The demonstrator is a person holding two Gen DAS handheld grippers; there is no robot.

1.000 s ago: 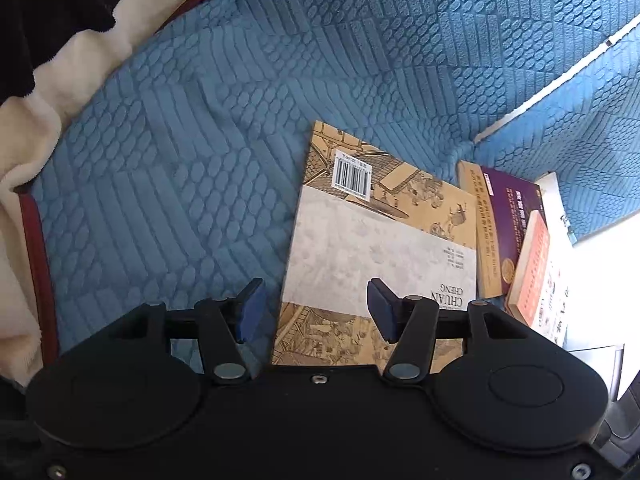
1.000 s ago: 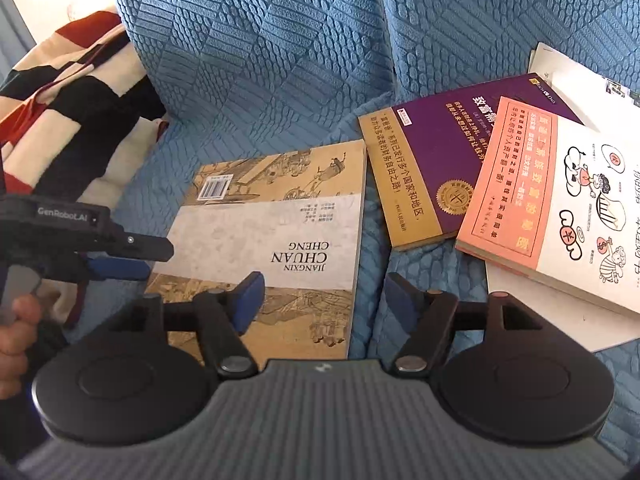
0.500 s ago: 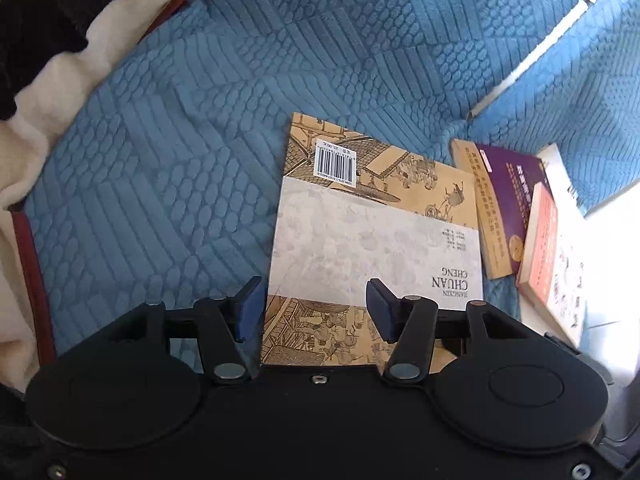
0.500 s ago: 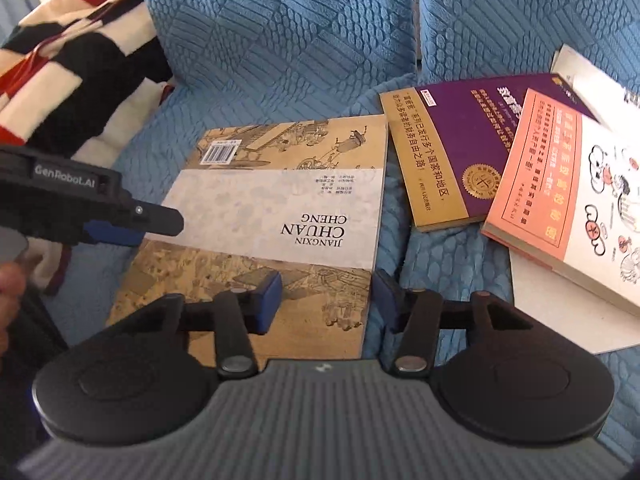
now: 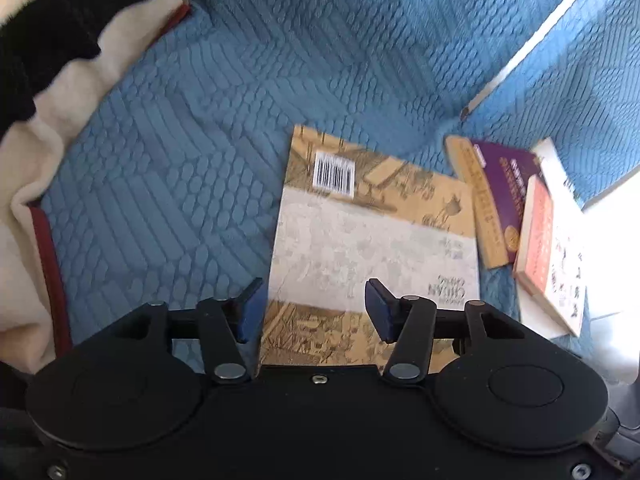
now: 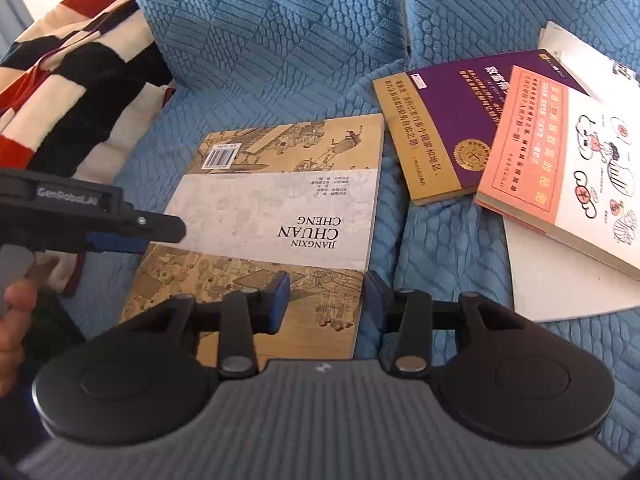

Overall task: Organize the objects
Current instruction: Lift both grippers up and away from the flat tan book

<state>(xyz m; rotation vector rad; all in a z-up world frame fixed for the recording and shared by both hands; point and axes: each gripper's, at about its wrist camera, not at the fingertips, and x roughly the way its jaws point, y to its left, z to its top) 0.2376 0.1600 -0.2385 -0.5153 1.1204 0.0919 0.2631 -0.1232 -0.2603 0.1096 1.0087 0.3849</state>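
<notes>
A tan book (image 6: 280, 208) with a pale band and a barcode lies flat on the blue quilted sofa seat (image 6: 280, 40). My left gripper (image 5: 314, 306) is open over the book's (image 5: 372, 248) near left corner, and the book's left edge runs between its jaws. One of its fingers (image 6: 160, 229) reaches over that left edge in the right wrist view. My right gripper (image 6: 326, 298) straddles the book's near right edge. Its jaws are closing, with the edge between them and the pads clear of it.
To the right lie a purple book (image 6: 452, 120), an orange-and-white book (image 6: 560, 168) partly on top of it, and white sheets (image 6: 560, 284) beneath. A striped blanket (image 6: 72, 80) is heaped at the left. A hand (image 6: 12, 320) grips the left tool's handle.
The right gripper's jaws have narrowed and it has shifted left, so they now straddle the tan book's right edge. The left gripper has rolled slightly and kept its opening.
</notes>
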